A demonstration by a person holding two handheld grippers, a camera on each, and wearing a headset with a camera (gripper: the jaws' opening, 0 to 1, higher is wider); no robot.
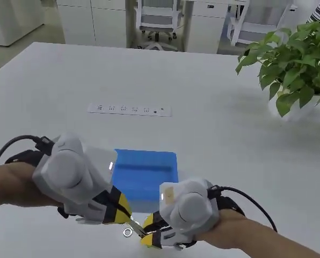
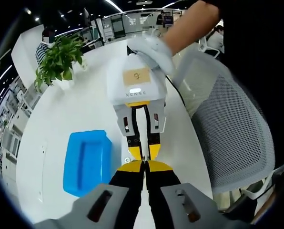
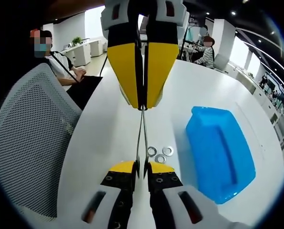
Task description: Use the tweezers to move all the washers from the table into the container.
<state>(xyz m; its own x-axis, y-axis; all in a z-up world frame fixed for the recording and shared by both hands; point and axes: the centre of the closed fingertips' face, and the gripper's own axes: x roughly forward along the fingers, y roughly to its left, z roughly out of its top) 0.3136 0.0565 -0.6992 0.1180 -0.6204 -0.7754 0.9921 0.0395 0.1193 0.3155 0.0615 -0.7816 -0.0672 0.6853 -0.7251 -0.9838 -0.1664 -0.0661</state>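
Note:
The thin metal tweezers [image 3: 142,131] run straight between the two grippers. My right gripper [image 3: 142,167] is shut on one end and my left gripper [image 3: 142,102] is shut on the other. In the left gripper view the yellow tips of my left gripper [image 2: 145,165] meet those of the right gripper [image 2: 143,153] nose to nose. Three washers [image 3: 159,153] lie on the white table just right of the tweezers, close to the blue container [image 3: 220,152]. In the head view both grippers hover at the table's near edge, left gripper [image 1: 126,214], right gripper [image 1: 147,230], with one washer [image 1: 128,232] between them and the container [image 1: 146,171] just behind.
A white power strip [image 1: 129,110] lies mid-table beyond the container. A potted plant [image 1: 297,59] stands at the far right. A grey mesh chair [image 2: 232,129] sits close beside the table's near edge. People sit at desks in the background.

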